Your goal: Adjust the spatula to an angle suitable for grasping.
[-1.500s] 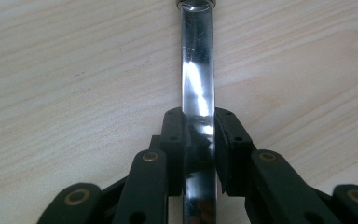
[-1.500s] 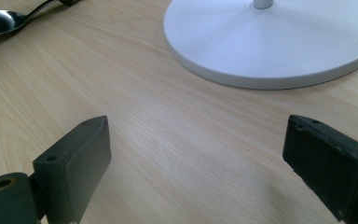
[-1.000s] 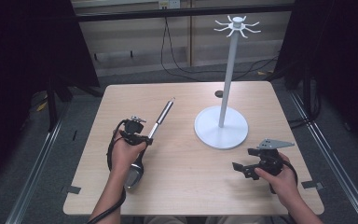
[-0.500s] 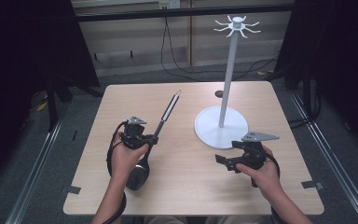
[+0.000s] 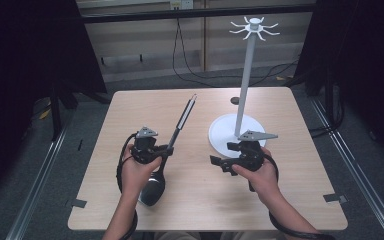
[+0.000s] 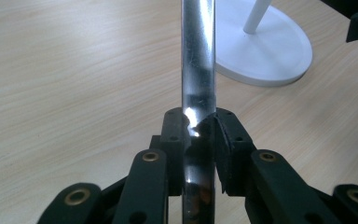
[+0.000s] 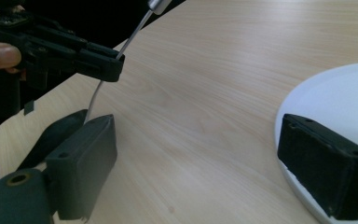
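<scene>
A long spoon with a shiny metal handle (image 5: pixel 182 119) and a black bowl (image 5: pixel 152 189) is in my left gripper (image 5: pixel 167 149), which is shut on the handle just above the bowl. In the left gripper view the pads clamp the handle (image 6: pixel 198 70) from both sides. My right gripper (image 5: pixel 223 154) hovers in front of the white stand's base (image 5: pixel 226 135), jaws pointing left toward the spoon. Its jaws have just been closing a little but stand wide apart (image 7: pixel 214 149) with nothing between them. Beyond them are the spoon's thin neck (image 7: pixel 93 98) and the left gripper (image 7: pixel 107 65).
The white stand has a tall pole (image 5: pixel 243 85) and a ring of hooks at its top (image 5: pixel 254 27). A small dark disc (image 5: pixel 235 100) lies behind its base. Tape marks (image 5: pixel 78 203) sit near the table's front corners. Dark floor and rails surround the table.
My right gripper has moved left and up, from the table's front right to just in front of the stand's base. The left gripper and spoon have hardly shifted.
</scene>
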The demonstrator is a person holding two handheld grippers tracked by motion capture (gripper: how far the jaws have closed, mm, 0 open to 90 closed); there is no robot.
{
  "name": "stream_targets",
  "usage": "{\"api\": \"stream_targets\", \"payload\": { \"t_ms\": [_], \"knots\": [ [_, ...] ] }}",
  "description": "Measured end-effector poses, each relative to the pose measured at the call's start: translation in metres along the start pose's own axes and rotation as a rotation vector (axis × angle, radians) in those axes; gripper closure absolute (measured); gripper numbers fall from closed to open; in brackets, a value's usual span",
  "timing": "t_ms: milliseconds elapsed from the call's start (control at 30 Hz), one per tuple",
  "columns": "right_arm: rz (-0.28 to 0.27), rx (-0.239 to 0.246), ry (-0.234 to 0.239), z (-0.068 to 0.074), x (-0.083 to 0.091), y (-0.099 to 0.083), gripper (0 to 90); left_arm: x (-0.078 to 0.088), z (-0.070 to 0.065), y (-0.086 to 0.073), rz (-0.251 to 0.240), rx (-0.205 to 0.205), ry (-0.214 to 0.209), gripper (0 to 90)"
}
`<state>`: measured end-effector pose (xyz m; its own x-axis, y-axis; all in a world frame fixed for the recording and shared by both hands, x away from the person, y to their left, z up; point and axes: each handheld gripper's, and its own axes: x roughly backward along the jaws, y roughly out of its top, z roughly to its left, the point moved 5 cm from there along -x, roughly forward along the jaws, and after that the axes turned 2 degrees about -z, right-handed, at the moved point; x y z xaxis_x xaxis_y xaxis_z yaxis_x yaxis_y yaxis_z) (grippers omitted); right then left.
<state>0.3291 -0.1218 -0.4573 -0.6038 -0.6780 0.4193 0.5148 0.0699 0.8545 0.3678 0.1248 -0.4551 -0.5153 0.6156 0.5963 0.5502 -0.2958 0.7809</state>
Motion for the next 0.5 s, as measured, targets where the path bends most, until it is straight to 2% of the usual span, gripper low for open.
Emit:
{"api": "stream_targets", "payload": {
  "t_ms": [167, 300, 500],
  "knots": [
    [-0.022, -0.011, 0.009, 0.009, -0.010, 0.010, 16.1, 0.006, -0.005, 0.004, -0.017, -0.029, -0.003, 75.2],
    [-0.033, -0.020, 0.026, 0.015, -0.017, 0.020, 20.0, 0.009, -0.011, 0.008, -0.049, -0.025, -0.022, 75.2],
    [-0.068, -0.025, 0.060, 0.025, -0.022, 0.034, 28.2, 0.013, -0.018, 0.014, -0.073, -0.041, -0.048, 75.2]
  ]
}}
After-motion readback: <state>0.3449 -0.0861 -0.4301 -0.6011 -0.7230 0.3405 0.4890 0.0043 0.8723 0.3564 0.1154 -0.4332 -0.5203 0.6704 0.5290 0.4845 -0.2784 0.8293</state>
